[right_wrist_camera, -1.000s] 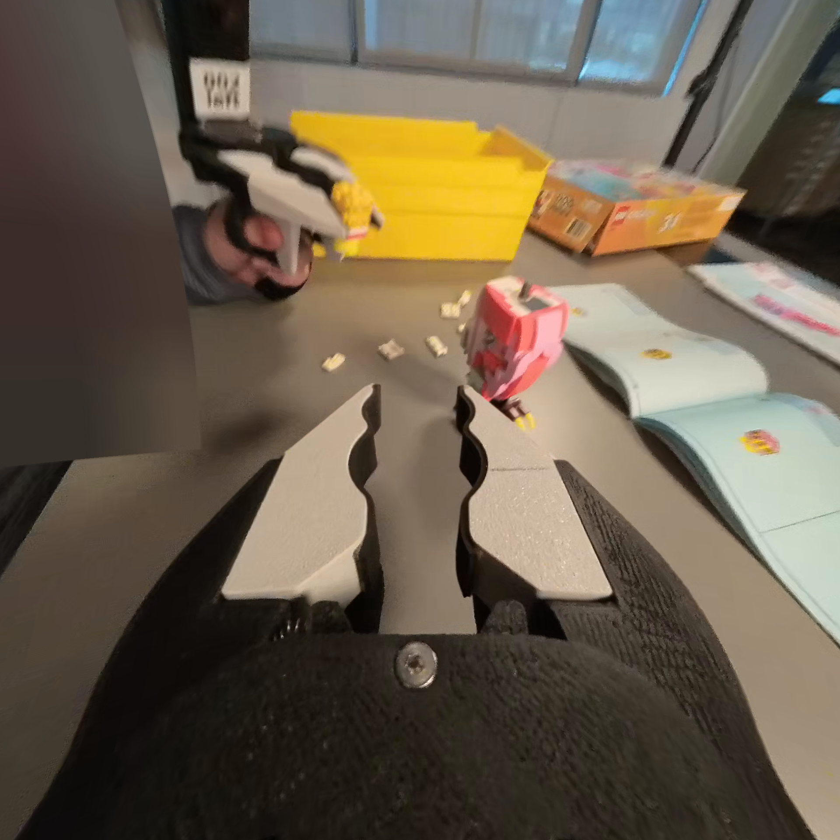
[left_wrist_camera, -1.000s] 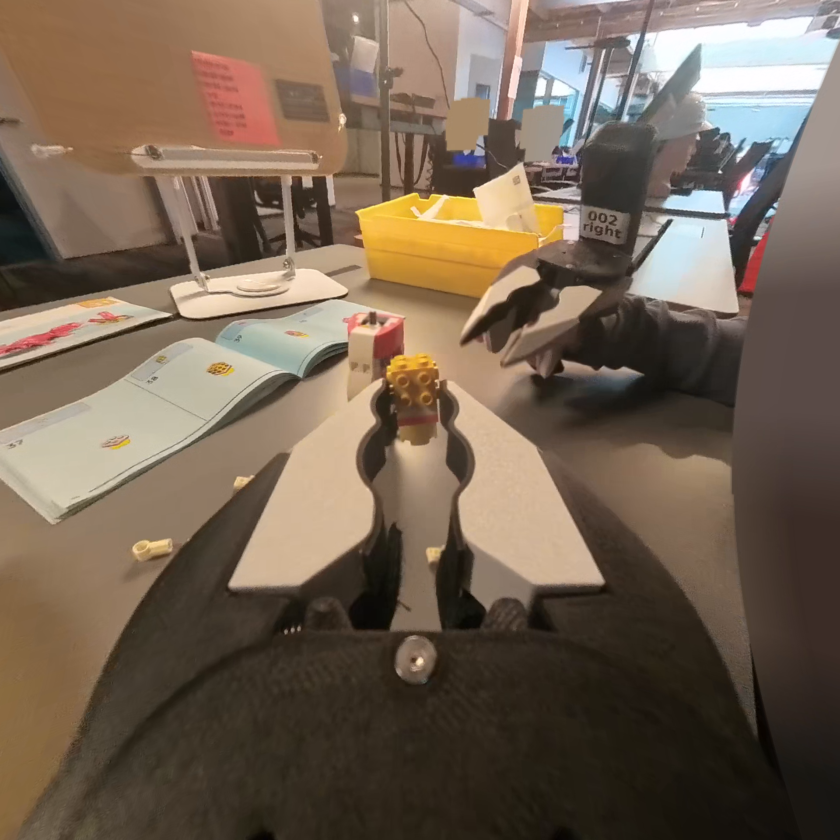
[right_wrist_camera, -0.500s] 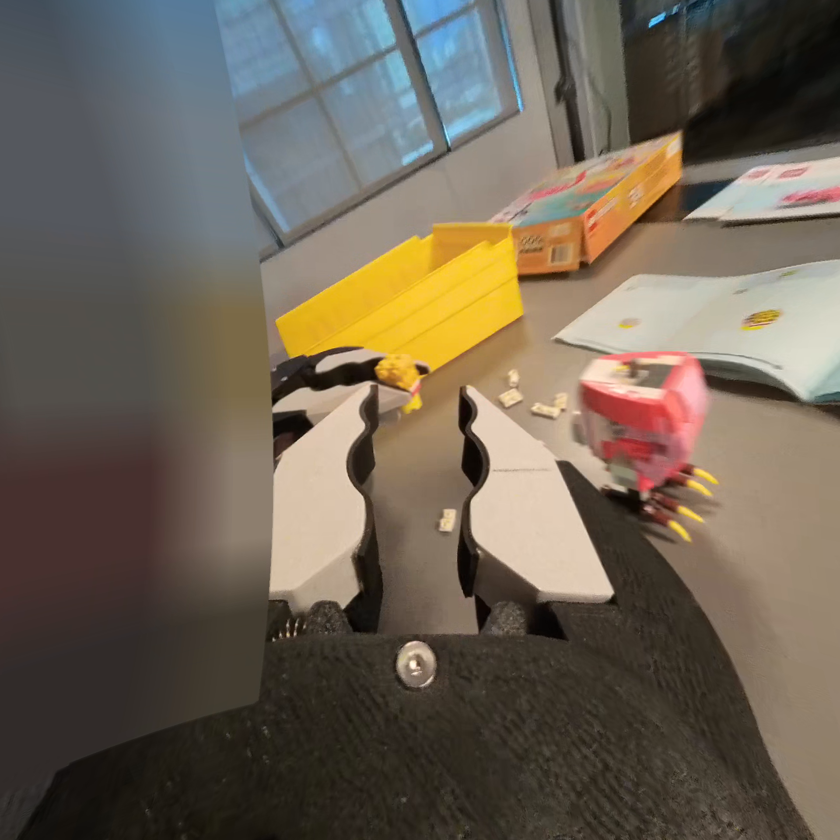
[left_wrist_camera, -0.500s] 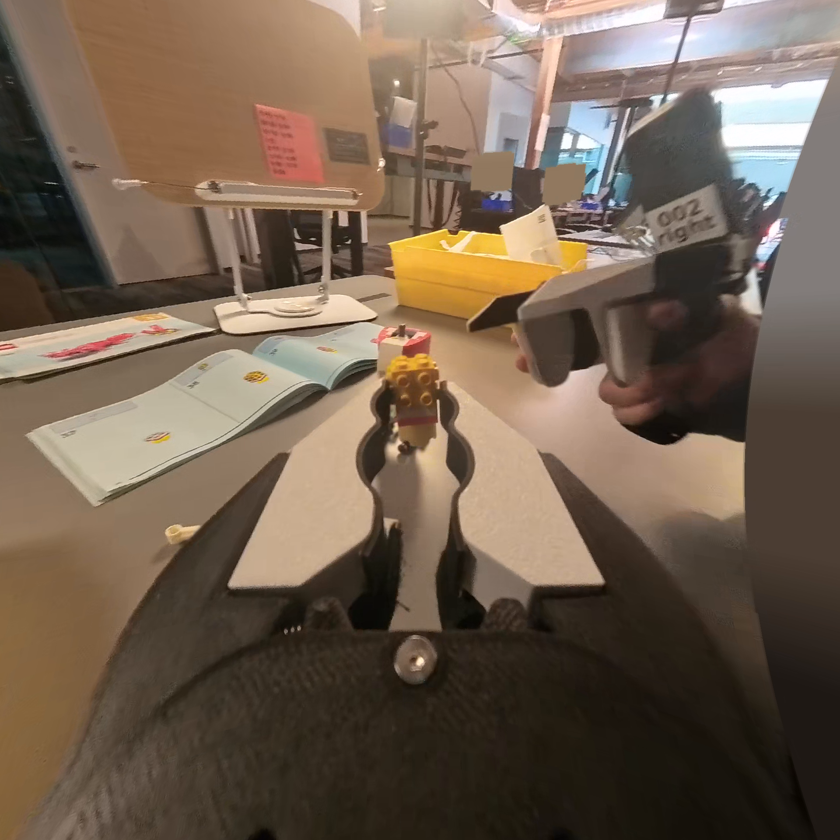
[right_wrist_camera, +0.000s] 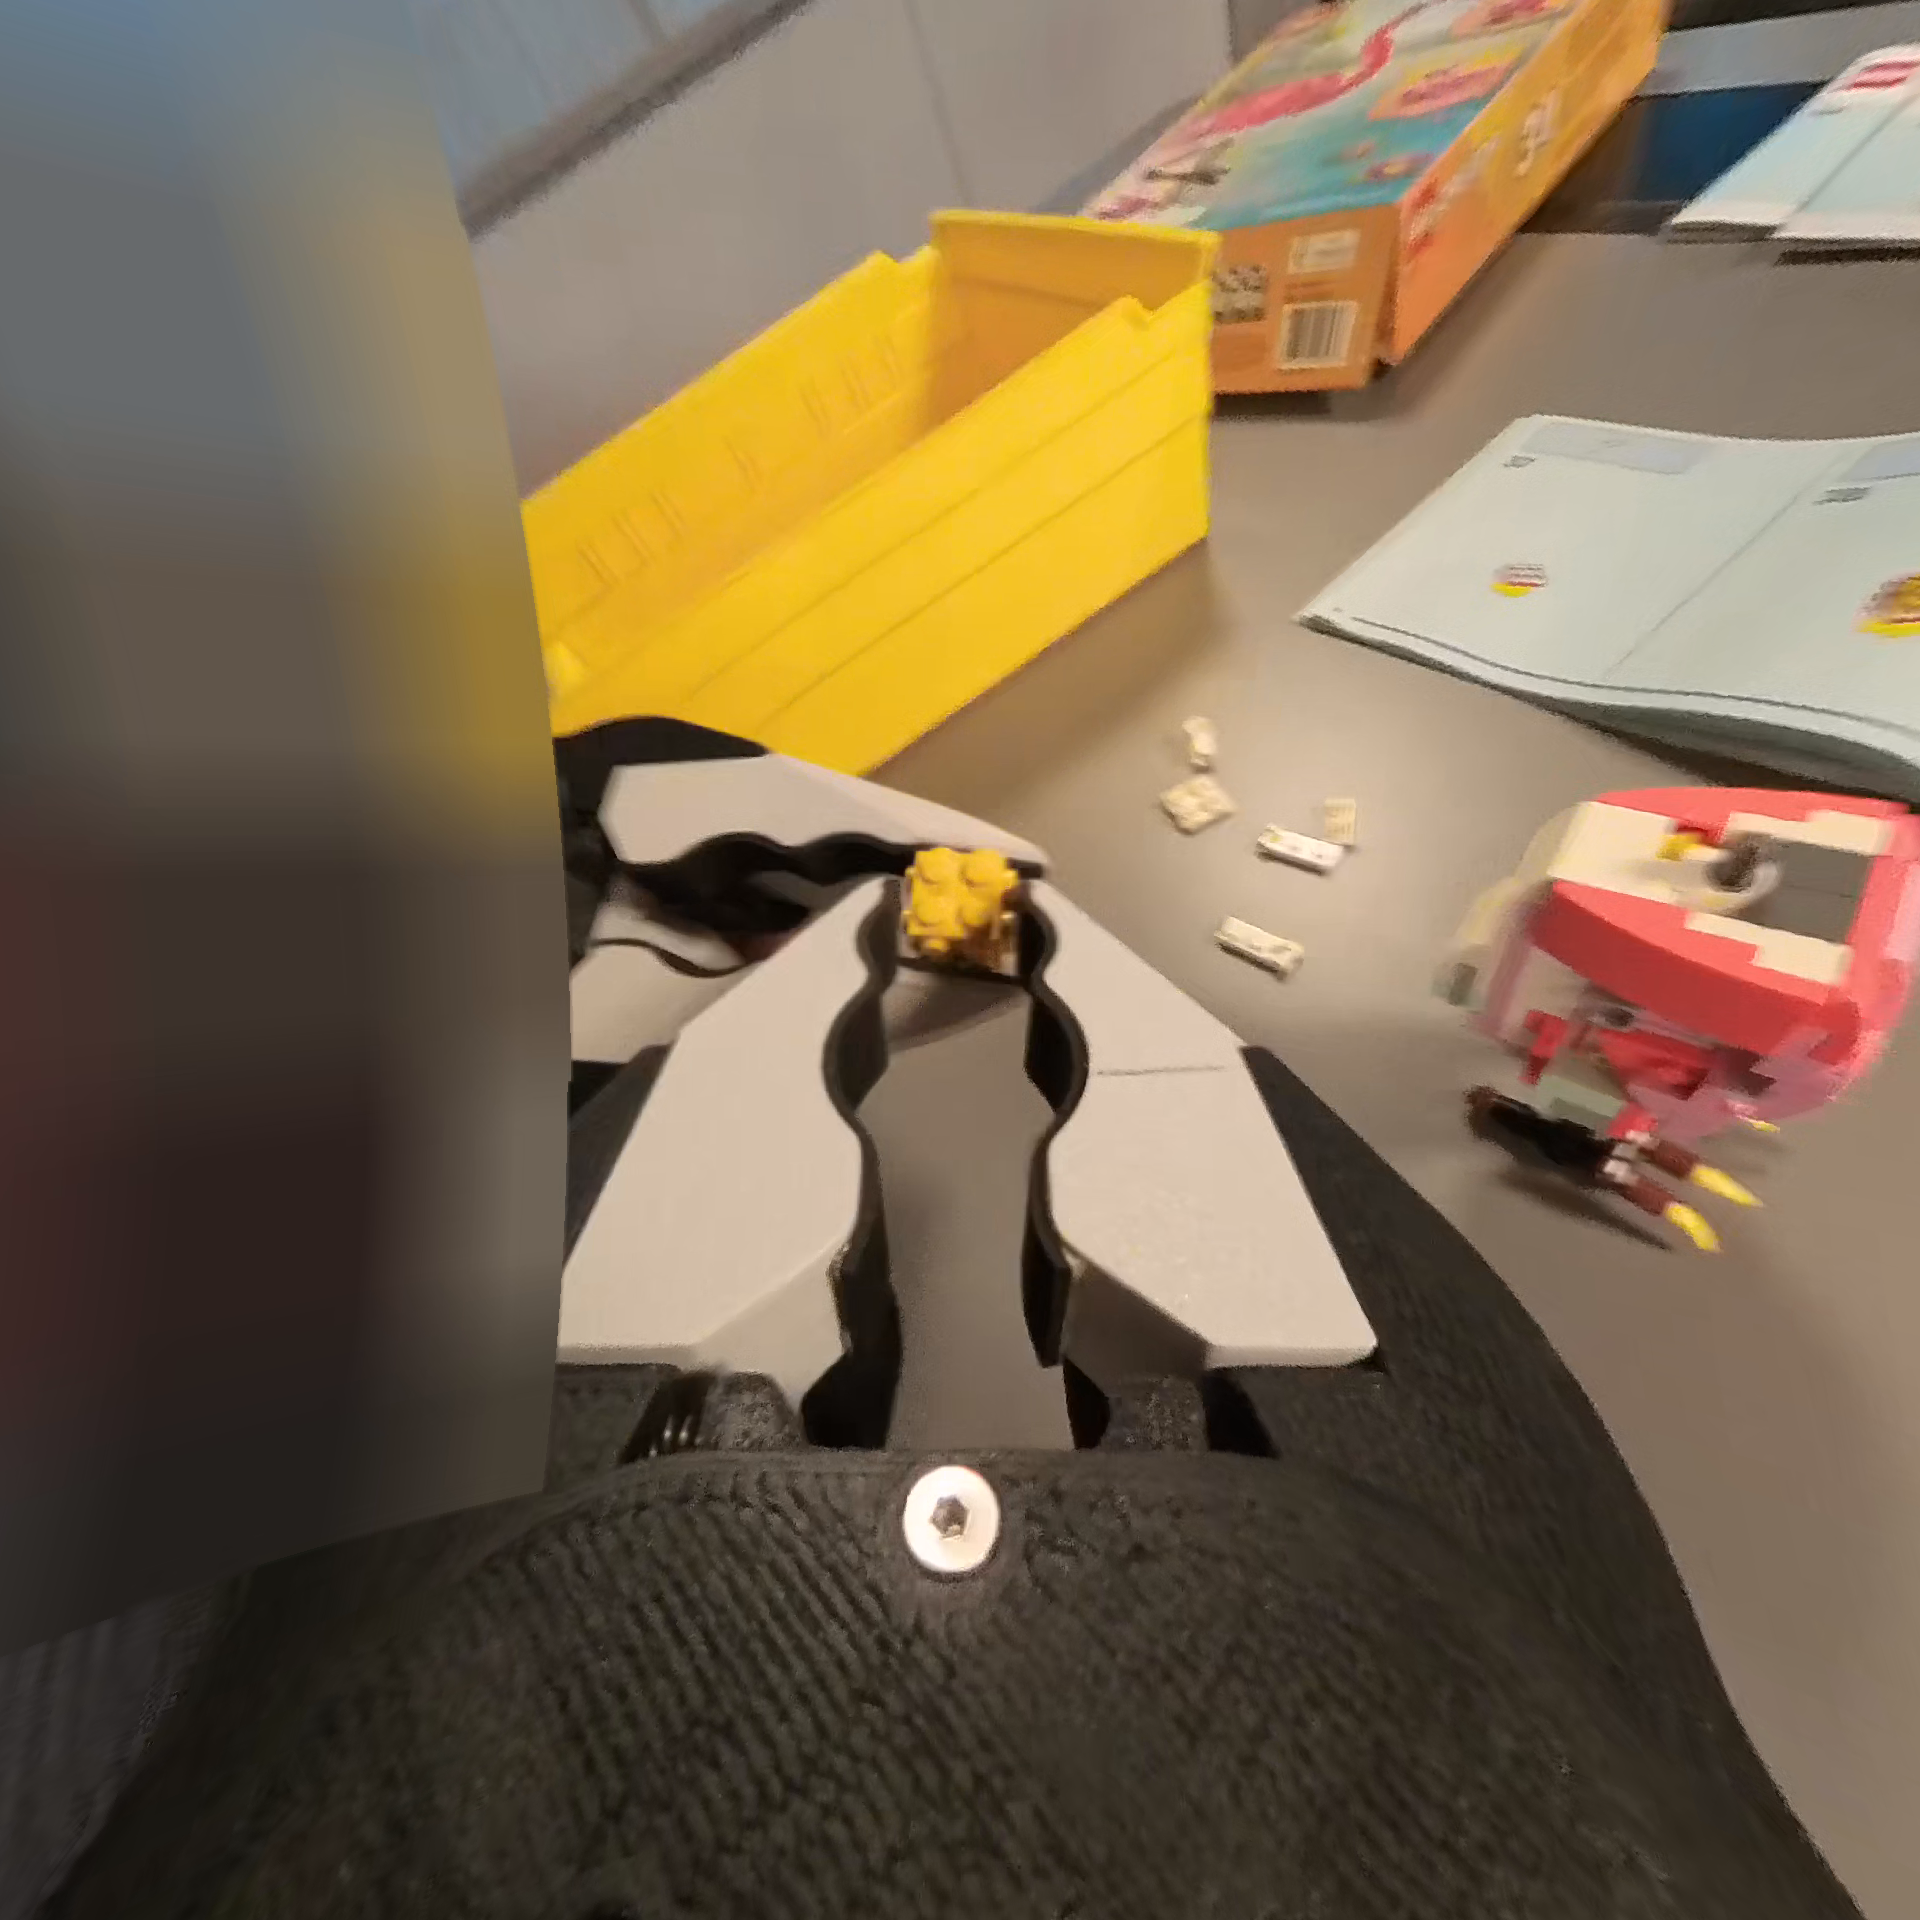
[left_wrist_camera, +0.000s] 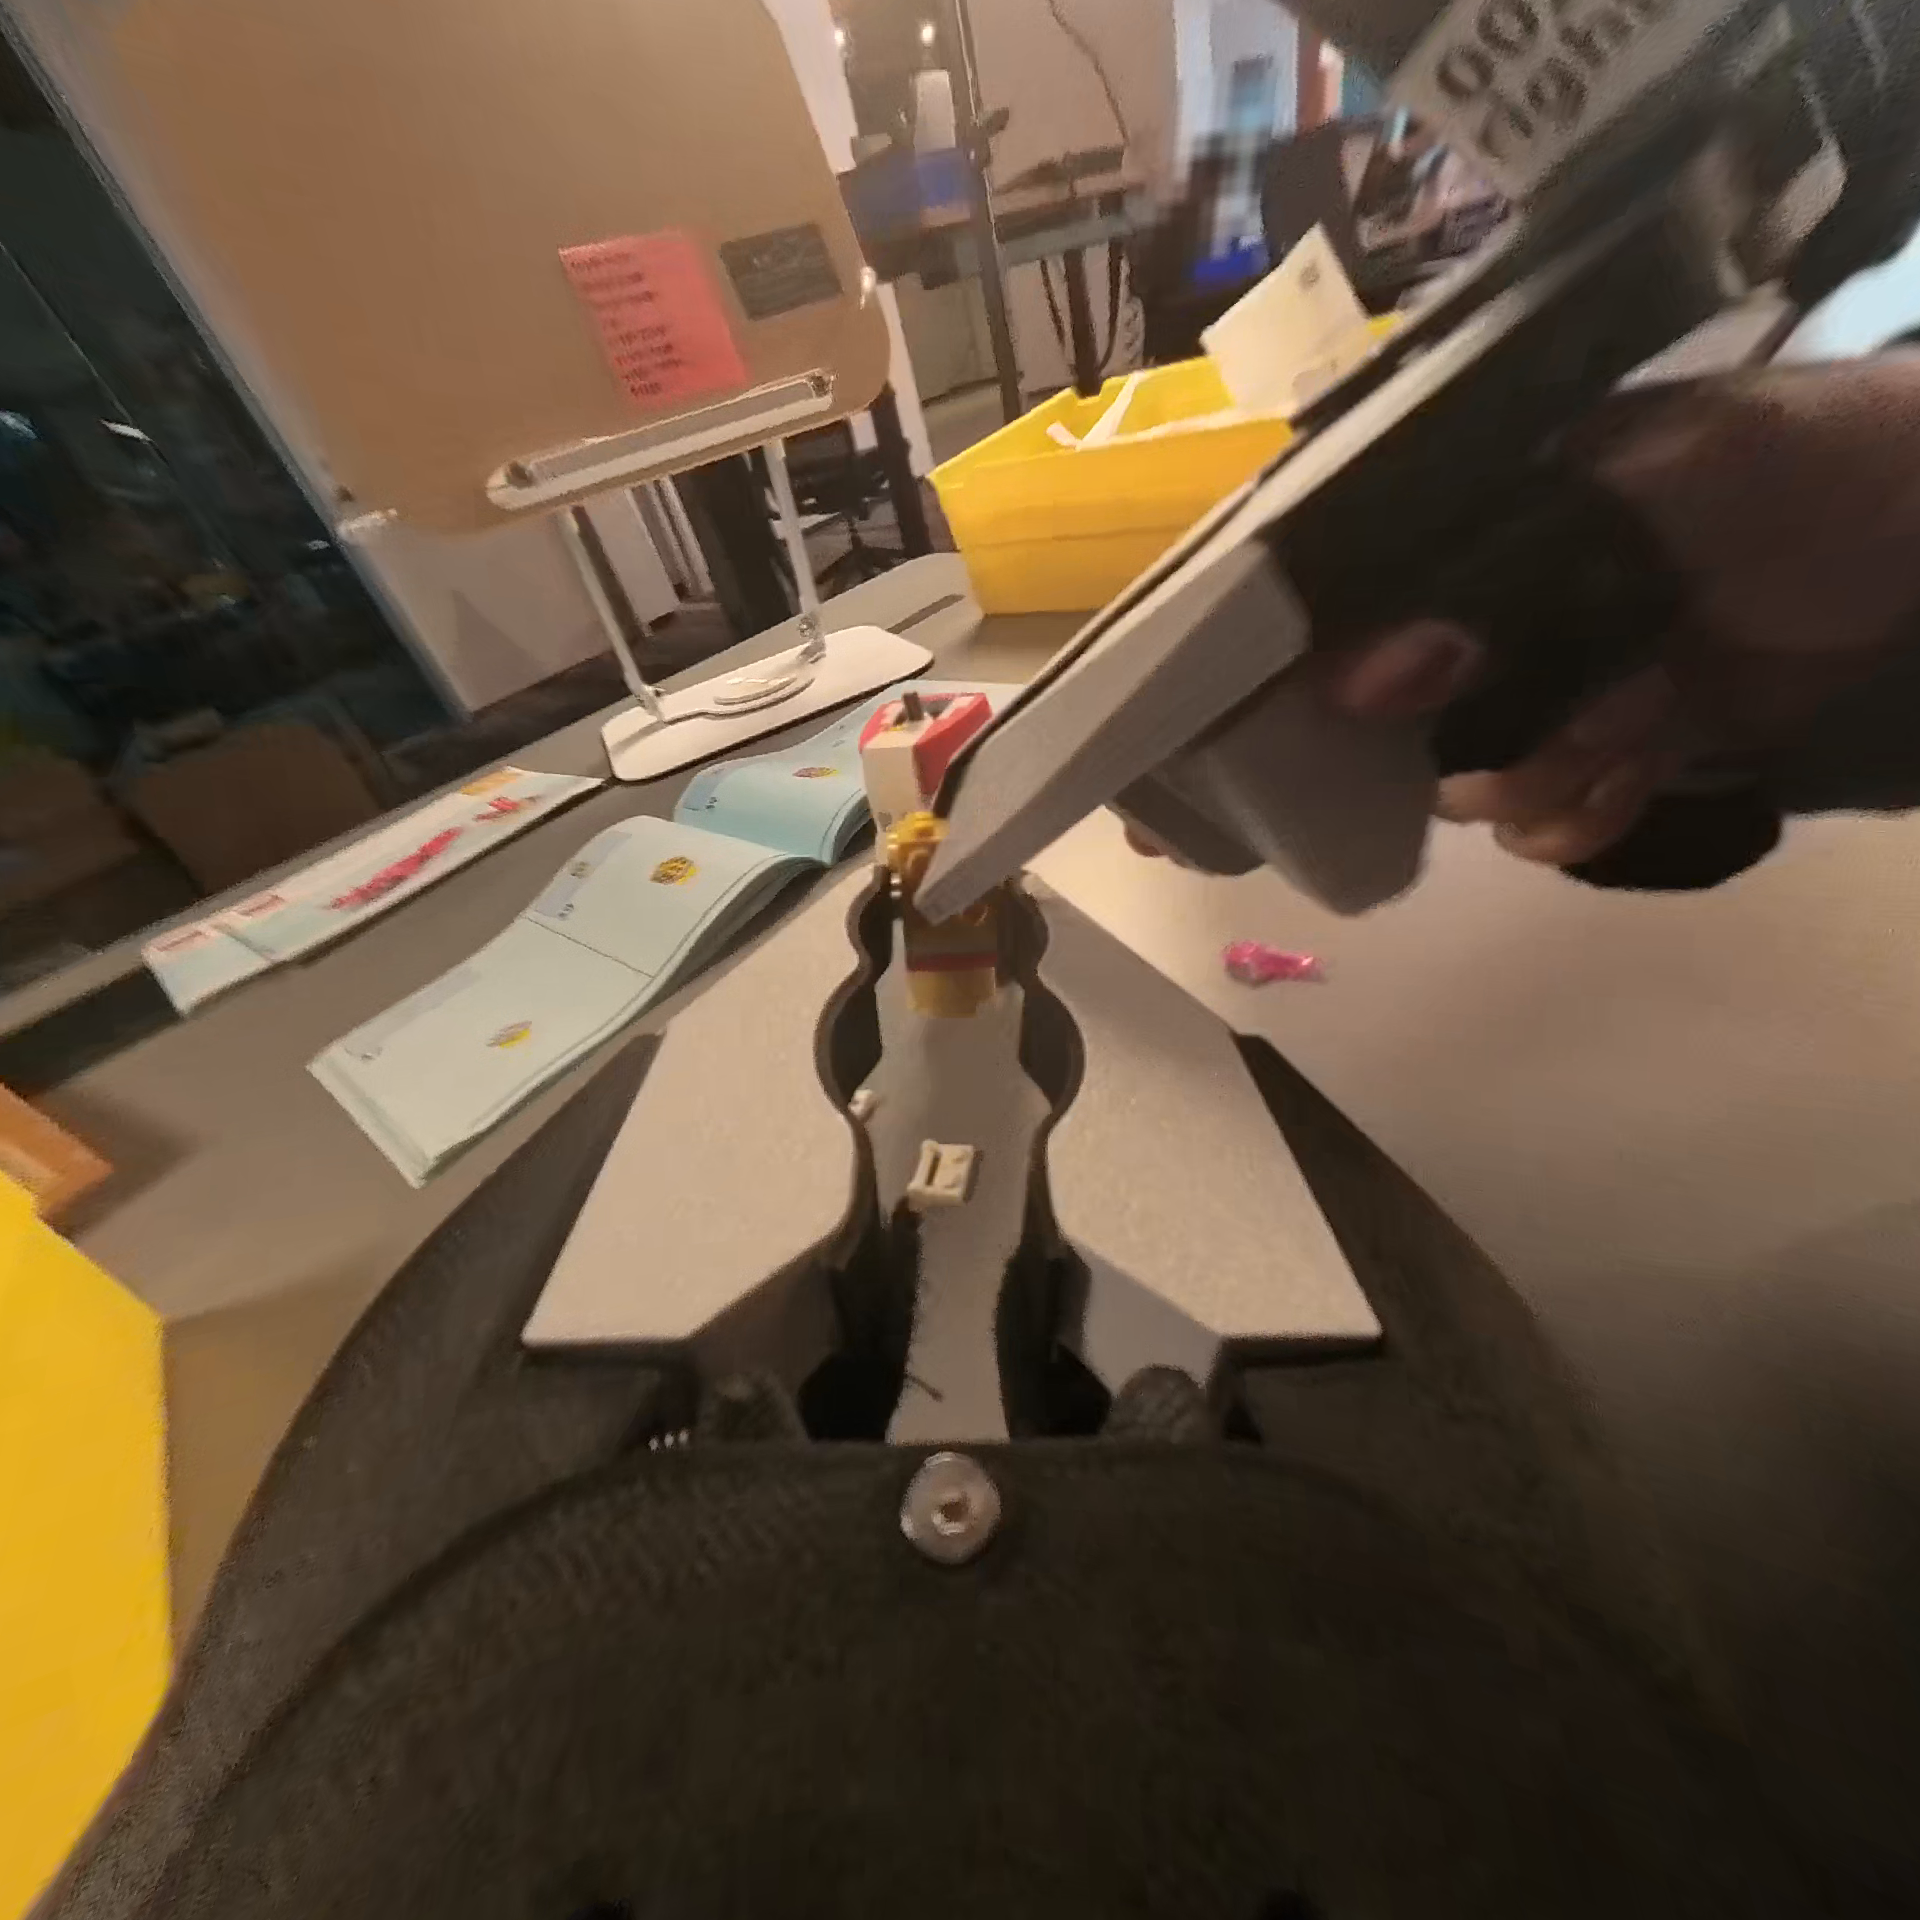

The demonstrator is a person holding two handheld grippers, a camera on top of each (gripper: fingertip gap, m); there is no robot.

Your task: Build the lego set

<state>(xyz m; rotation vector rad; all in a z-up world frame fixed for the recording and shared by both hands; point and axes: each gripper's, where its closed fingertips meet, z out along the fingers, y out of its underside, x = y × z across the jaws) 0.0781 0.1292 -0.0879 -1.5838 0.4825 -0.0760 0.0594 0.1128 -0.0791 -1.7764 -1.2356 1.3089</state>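
Note:
My left gripper [left_wrist_camera: 948,925] is shut on a small yellow brick stack with a pink stripe [left_wrist_camera: 948,971] and holds it above the grey table. My right gripper [right_wrist_camera: 954,925] is open. It comes in from the upper right in the left wrist view [left_wrist_camera: 1091,748], and its fingertips stand on either side of the stack's studded yellow top [right_wrist_camera: 956,899]. I see no pad pressing on it. A left finger [right_wrist_camera: 790,805] shows just behind the stack. A red, white and pink brick model [right_wrist_camera: 1704,966] stands on the table to the right and also shows in the left wrist view [left_wrist_camera: 914,743].
A yellow bin [right_wrist_camera: 883,540] and an orange box [right_wrist_camera: 1403,208] lie beyond. An open light-blue booklet [right_wrist_camera: 1662,592] lies right. Several small cream pieces [right_wrist_camera: 1262,945] and a pink piece [left_wrist_camera: 1270,961] are scattered on the table. A wooden board on a stand [left_wrist_camera: 468,260] is at the back.
My right gripper swung across from the table to my left gripper, and its open fingertips now bracket the yellow stack's top. My left gripper kept its hold and tilted.

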